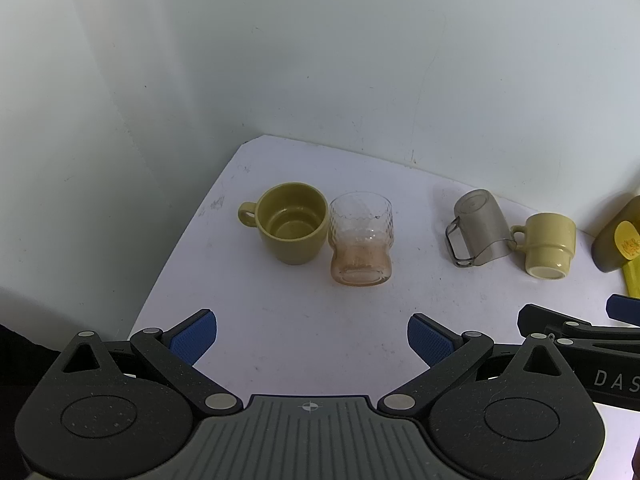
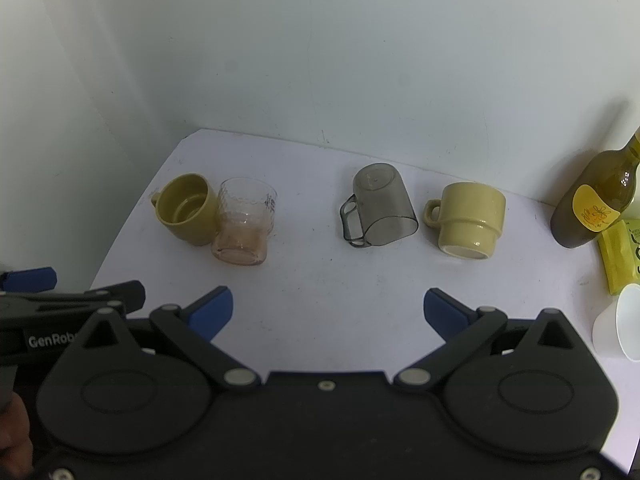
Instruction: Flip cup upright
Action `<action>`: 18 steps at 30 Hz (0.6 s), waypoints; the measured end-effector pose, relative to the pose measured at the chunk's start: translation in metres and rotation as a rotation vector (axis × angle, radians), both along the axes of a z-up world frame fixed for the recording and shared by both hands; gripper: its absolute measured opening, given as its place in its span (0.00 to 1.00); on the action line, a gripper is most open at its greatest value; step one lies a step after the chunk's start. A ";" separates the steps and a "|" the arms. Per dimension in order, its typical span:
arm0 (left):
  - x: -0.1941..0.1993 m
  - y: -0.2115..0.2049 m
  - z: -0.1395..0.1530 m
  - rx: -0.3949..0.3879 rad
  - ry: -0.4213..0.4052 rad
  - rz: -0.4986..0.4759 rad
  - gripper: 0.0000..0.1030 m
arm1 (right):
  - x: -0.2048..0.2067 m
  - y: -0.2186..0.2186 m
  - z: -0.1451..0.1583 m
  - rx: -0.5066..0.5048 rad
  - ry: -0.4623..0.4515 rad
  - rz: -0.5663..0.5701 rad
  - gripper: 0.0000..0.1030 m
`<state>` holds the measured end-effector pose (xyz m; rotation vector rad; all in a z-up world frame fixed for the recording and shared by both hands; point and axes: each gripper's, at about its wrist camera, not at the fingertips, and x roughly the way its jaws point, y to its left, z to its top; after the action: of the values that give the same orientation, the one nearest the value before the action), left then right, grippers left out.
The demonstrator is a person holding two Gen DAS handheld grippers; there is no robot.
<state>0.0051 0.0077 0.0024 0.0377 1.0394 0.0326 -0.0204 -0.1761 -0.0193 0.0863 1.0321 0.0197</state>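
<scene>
— On the white bench (image 2: 320, 280), what did you have before you?

— Four cups in a row near the back wall. Furthest left stood an olive mug (image 1: 291, 222), mouth up, with a ribbed glass tumbler (image 1: 361, 239) touching its right side, also mouth up, a pinkish film in its bottom. Well apart to the right sat a smoky grey plastic cup (image 2: 380, 206), tipped mouth-down with its base toward the wall and its handle on the left. Just beside it was a pale yellow mug (image 2: 470, 220), turned upside down, its handle nearly touching the grey one.

— And your tools?

— My left hand-held gripper (image 1: 312, 338) hung above the bench in front of the olive mug and tumbler, blue pads spread wide, holding nothing. My right hand-held gripper (image 2: 328, 308) hung likewise in front of the gap between tumbler and grey cup, spread wide and empty too.

— Anything else?

— At the far right, a dark olive bottle (image 2: 592, 204) with a yellow label, a yellow packet (image 2: 620, 256) and a white cup (image 2: 620, 324).
</scene>
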 end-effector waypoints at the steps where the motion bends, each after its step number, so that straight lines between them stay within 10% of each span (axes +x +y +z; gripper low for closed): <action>1: 0.000 0.000 0.000 0.000 0.000 0.000 1.00 | 0.000 0.000 0.000 0.000 0.000 0.001 1.00; 18: -0.001 -0.006 0.001 0.002 -0.007 -0.003 1.00 | -0.001 -0.001 0.002 0.001 -0.003 -0.002 1.00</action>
<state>0.0043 0.0014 0.0034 0.0415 1.0322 0.0311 -0.0215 -0.1769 -0.0169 0.0883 1.0287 0.0188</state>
